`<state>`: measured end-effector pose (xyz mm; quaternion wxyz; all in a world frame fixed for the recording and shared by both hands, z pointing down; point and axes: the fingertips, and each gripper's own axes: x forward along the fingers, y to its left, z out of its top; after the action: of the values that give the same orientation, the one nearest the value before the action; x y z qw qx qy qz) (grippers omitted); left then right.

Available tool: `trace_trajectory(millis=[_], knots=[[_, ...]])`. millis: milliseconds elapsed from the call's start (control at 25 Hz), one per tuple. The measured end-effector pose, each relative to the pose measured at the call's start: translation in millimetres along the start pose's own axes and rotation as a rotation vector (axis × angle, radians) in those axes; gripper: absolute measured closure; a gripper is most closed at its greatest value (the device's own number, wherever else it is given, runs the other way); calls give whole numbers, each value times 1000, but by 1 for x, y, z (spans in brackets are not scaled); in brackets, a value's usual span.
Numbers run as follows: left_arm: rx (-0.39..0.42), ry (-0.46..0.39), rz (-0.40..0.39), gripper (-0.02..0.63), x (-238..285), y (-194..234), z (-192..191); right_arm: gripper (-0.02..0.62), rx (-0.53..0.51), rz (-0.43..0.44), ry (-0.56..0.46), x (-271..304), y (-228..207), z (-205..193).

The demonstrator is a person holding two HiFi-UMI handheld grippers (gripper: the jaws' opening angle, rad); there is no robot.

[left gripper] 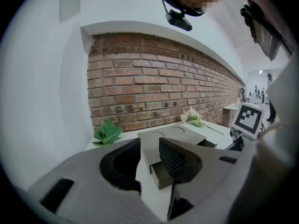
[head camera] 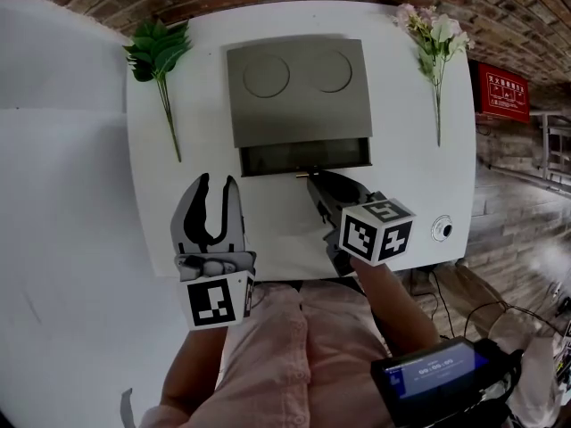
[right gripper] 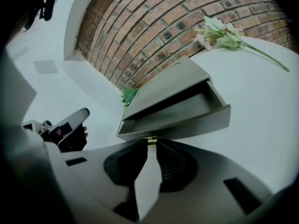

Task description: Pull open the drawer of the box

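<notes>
1. Box: grey, at 12 o'clock on the white table. Its drawer stands part-way out toward 6 o'clock.
2. Right tool: jaw tips pinching the small brass knob on the drawer front.
3. Left tool: jaws spread, nothing between them, clear of the box at 7 o'clock.
4. Risk: the knob is small and held only at the tips, so a pull off the drawer's line would likely slip it free.
5. Risk: nothing braces the box, so a sticking drawer would probably drag the whole box toward 6 o'clock.
6. Risk: drawn too far, the drawer may leave the box.
7. Right gripper view: shows the pinch and the drawer's bare interior, which the head view reduces to a glint and a dark slot.
8. Left gripper view: shows the drawer's side wall projecting from the box.
9. Head view: the only one giving the whole layout.
</notes>
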<state>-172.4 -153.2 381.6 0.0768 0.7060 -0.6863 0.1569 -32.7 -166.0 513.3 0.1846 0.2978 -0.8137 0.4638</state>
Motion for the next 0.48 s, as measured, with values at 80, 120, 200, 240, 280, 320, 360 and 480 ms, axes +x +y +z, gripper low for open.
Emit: trace_trajectory(millis=[80, 120, 200, 240, 280, 320, 360, 480], knots=[[0, 1, 0, 477, -2, -1, 0, 531, 0, -1, 0, -1, 0, -2], [0, 1, 0, 477, -3, -1, -1, 531, 0, -2, 0, -2, 0, -3], [0, 0, -1, 477, -4, -1, -2, 531, 1, -3, -1, -2, 0, -4], [0, -1, -2, 477, -5, -1, -2, 531, 1, -4, -1, -2, 0, -5], [0, -2, -2, 477, -6, -1, -2, 531, 1, -4, -1, -2, 0, -6], [0, -3, -2, 477, -7, -1, -2, 531, 1, -5, -2, -3, 0, -7], [0, -5, -2, 477, -8, -1, -2, 531, 1, -6, -2, -4, 0, -8], [0, -9, -2, 477, -13, -1, -2, 531, -1, -8, -2, -6, 2, -12]])
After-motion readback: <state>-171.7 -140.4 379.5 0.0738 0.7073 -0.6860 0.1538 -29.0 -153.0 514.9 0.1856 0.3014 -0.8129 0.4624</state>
